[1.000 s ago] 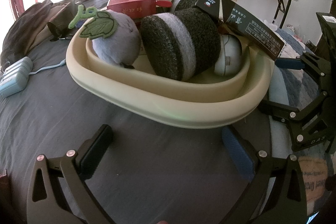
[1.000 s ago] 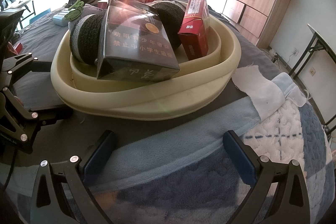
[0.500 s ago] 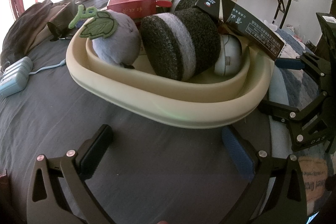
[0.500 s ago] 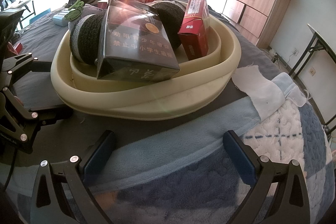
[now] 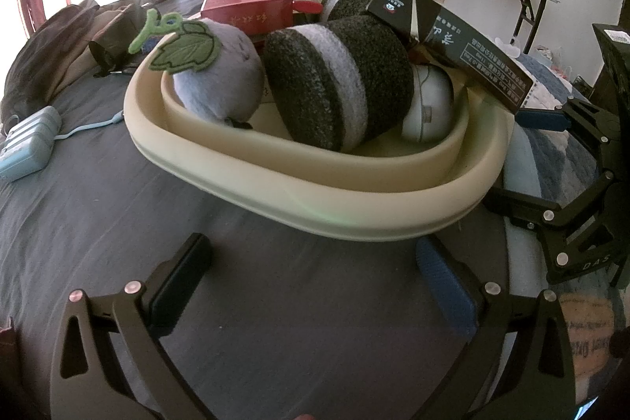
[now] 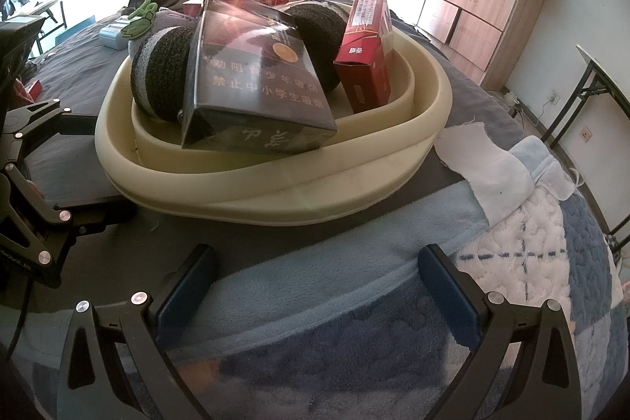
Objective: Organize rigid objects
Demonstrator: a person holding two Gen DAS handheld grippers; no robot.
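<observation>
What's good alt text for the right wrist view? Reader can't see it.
A cream oval basin on a bed holds a dark carton leaning over its front rim, a red box standing on end, and black-and-grey knitted rolls. The open right gripper hovers over a blue blanket in front; the left gripper shows at left.

Our left hand-held gripper [image 5: 315, 286] is a matte black frame with triangular cut-outs, silver screws, one black pad and one blue. Our right hand-held gripper [image 6: 315, 286] matches, both pads blue; pale "DAS" lettering marks its linkage.
</observation>
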